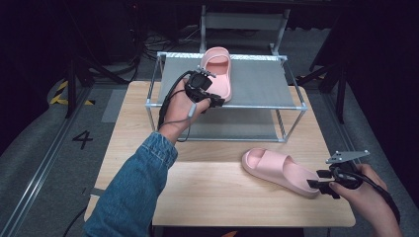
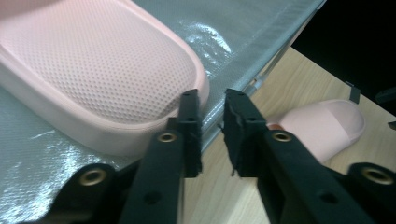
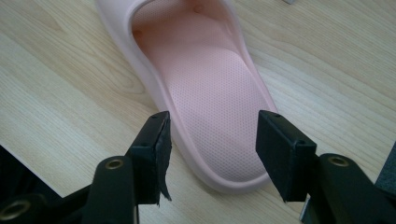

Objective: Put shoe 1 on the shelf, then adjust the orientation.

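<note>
One pink slipper [image 1: 219, 71] lies on the rack's top shelf [image 1: 262, 84], its long axis running near to far, toe far. The left tool [image 1: 217, 100], its narrow gap empty, sits just beside the heel. The other slipper [image 1: 280, 170] lies on the desk [image 1: 212, 182], toe far-left, its heel between the right tool's [image 1: 316, 186] wide jaws. No writing is readable.

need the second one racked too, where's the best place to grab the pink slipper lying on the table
Grip the heel end of the slipper on the table, coming in level from the right gripper. The heel lies between its open jaws, and the raised rim gives the pads two firm side walls.
</note>
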Action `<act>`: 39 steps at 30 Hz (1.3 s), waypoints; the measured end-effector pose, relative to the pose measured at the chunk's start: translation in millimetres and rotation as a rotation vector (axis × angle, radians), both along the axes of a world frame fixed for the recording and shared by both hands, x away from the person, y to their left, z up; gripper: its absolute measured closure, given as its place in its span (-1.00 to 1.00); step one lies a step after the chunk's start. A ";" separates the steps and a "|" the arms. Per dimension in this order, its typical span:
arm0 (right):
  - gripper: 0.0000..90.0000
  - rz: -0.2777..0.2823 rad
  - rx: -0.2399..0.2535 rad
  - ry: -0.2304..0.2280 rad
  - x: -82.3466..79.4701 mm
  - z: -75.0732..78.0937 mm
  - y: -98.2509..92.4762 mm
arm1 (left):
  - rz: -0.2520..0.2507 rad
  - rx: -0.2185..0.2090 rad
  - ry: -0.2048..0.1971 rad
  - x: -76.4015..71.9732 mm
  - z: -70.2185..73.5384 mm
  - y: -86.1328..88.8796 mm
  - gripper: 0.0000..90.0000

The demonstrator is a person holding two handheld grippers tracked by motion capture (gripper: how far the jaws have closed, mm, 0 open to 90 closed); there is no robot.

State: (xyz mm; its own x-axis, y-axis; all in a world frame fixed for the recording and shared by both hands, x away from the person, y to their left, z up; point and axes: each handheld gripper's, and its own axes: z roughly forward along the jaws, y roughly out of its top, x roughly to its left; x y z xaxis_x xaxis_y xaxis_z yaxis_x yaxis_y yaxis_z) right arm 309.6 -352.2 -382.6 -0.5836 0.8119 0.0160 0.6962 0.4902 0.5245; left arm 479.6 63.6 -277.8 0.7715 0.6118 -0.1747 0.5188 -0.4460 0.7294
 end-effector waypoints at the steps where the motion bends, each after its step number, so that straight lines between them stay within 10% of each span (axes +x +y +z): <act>1: 0.02 0.004 -0.002 -0.001 0.2 -0.1 0.5 | -0.005 -0.006 -0.003 -3.4 1.7 1.0 0.59; 14: 0.02 0.040 -0.002 0.005 11.2 -4.3 17.5 | -0.040 0.033 -0.078 -56.8 19.3 32.4 -0.02; 39: -0.09 0.206 -0.018 0.028 44.3 -29.8 60.4 | 0.022 0.160 -0.030 -99.6 -47.7 83.0 -0.29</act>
State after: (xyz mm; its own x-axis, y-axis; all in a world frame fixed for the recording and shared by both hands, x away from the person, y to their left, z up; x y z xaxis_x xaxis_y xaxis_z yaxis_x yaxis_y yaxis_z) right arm 353.9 -291.8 -412.4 -0.7366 0.6760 0.0207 0.5945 0.6325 0.4965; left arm 379.9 146.6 -325.5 0.7609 0.6469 -0.0511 0.5091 -0.5463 0.6651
